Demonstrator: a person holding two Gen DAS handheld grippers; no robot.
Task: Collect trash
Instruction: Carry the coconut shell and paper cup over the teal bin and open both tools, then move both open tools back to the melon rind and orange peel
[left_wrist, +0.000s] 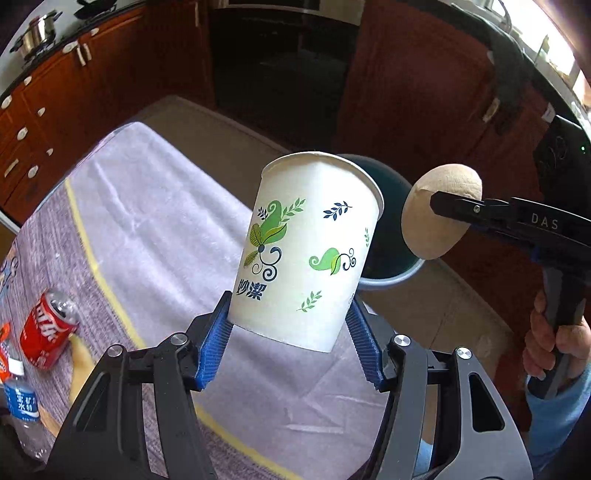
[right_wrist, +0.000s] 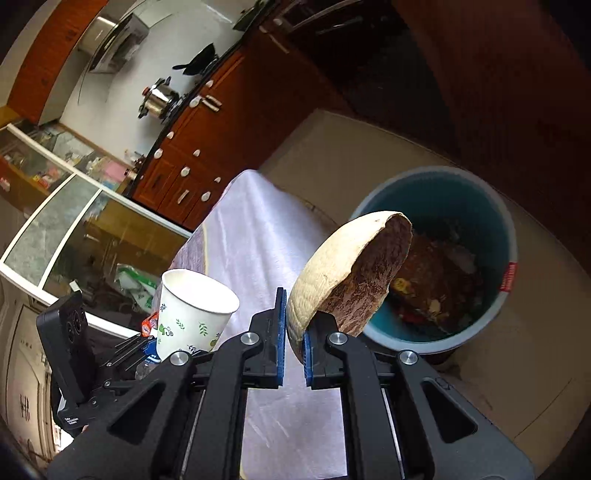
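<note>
My left gripper is shut on the base of a white paper cup printed with green leaves, tilted in the air over the table's far end. The cup also shows at the lower left of the right wrist view. My right gripper is shut on the rim of a half coconut shell, tan outside and brown inside. That shell hangs to the right of the cup. Below and beyond both stands a blue trash bin on the floor, with brown scraps and other rubbish inside.
A red cola can lies on the grey-and-yellow tablecloth, next to a water bottle and an orange packet. A person's hand grips the right handle. Wooden kitchen cabinets line the back.
</note>
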